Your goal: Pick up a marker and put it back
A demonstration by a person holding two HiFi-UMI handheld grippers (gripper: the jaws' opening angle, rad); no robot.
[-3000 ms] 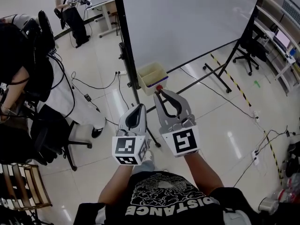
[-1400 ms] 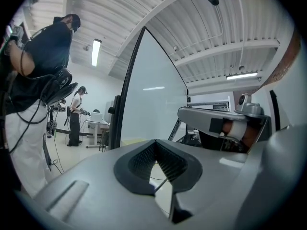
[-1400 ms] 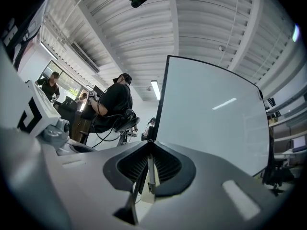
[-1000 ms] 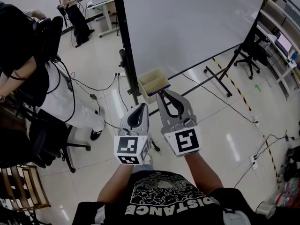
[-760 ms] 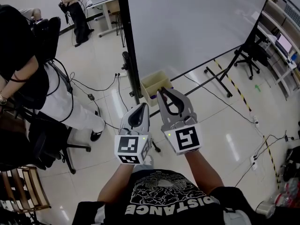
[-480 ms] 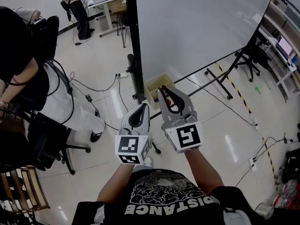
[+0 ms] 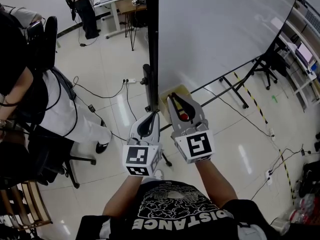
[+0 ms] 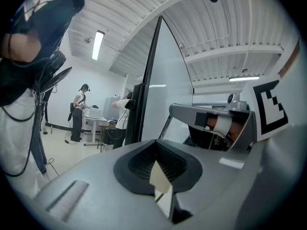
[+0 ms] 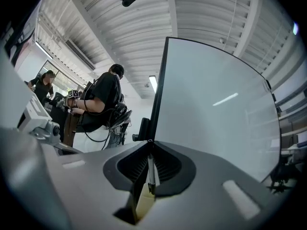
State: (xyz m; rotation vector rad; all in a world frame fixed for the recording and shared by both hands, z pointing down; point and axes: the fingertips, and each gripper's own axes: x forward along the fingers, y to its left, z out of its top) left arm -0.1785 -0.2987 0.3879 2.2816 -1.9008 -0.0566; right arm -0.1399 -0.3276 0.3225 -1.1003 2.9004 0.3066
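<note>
I have the whiteboard (image 7: 220,29) ahead, with the beige bin (image 7: 182,90) at its foot. Left gripper (image 7: 153,114): clenched, nothing held. Right gripper (image 7: 173,96): clamped on the marker (image 9: 150,169), which overlaps the bin in the head view.

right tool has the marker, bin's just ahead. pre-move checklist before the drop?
1. Grip: right tool shut on the marker: ok.
2. Left tool shut with nothing in it, beside the right tool and apart from it: ok.
3. Target in sight: beige bin at the foot of the whiteboard, partly behind the right tool: ok.
4. Marker tip above the bin opening: cannot tell; they overlap in the head view, but height is unclear.
5. Free room inside the bin: cannot tell, its inside is hidden.
</note>
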